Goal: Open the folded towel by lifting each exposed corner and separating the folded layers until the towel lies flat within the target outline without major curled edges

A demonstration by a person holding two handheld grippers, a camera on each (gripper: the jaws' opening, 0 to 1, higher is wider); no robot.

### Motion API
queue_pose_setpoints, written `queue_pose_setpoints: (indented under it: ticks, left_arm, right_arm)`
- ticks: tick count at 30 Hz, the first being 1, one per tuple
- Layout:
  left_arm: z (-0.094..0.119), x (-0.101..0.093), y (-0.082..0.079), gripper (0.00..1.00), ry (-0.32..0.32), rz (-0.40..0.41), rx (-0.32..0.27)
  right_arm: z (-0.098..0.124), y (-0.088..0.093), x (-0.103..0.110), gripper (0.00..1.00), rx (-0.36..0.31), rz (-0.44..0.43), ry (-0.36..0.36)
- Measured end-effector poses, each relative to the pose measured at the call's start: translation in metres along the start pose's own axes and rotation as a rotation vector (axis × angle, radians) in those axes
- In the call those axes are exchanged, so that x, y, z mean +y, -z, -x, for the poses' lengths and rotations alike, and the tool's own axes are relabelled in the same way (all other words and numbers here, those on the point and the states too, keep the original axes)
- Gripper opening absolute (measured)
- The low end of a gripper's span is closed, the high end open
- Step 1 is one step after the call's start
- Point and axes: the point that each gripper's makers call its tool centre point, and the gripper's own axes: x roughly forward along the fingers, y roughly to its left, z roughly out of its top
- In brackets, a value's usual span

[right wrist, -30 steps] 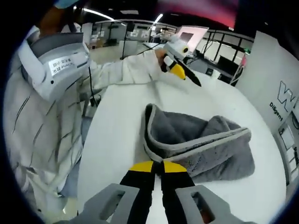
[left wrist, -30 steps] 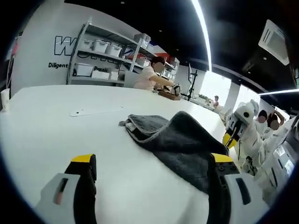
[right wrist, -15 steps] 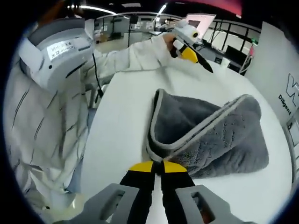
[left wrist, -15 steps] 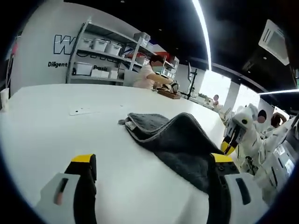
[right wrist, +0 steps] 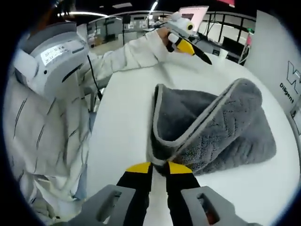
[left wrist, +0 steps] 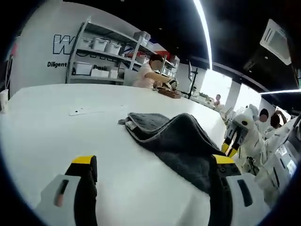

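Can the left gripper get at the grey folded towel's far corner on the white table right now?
Probably yes: the left gripper is open, and bare table leads to the corner.

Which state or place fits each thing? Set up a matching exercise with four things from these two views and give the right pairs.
Column 1:
1. right tongs
2. left tongs
3. towel
4. storage bins

Column 2:
A. on the wall shelves behind the table
B. open, holding nothing
C. grey, partly folded, top layer raised
D. shut on the towel's trimmed edge

Pairs: 1-D, 2-B, 3-C, 4-A
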Motion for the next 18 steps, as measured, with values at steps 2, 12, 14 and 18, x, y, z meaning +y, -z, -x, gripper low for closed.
queue_pose_setpoints:
  ticks: [2,12,14,18]
  left_arm:
    - [0.0,0.0,0.0,0.98,0.001,-0.001,0.002]
    - [0.0,0.0,0.0,0.98,0.003,-0.004,0.007]
    - [0.0,0.0,0.001,0.99,0.004,-0.005,0.008]
    - [0.0,0.001,0.001,0.99,0.001,-0.003,0.01]
  right_arm:
    - [0.007,-0.002,0.003,0.11,-0.02,-0.023,0.0]
    - [0.053,-0.002,-0.027,0.53,-0.151,-0.173,0.192]
    - [0.06,0.001,-0.037,0.64,-0.168,-0.208,0.235]
    - [0.072,0.008,-0.056,0.81,-0.189,-0.277,0.309]
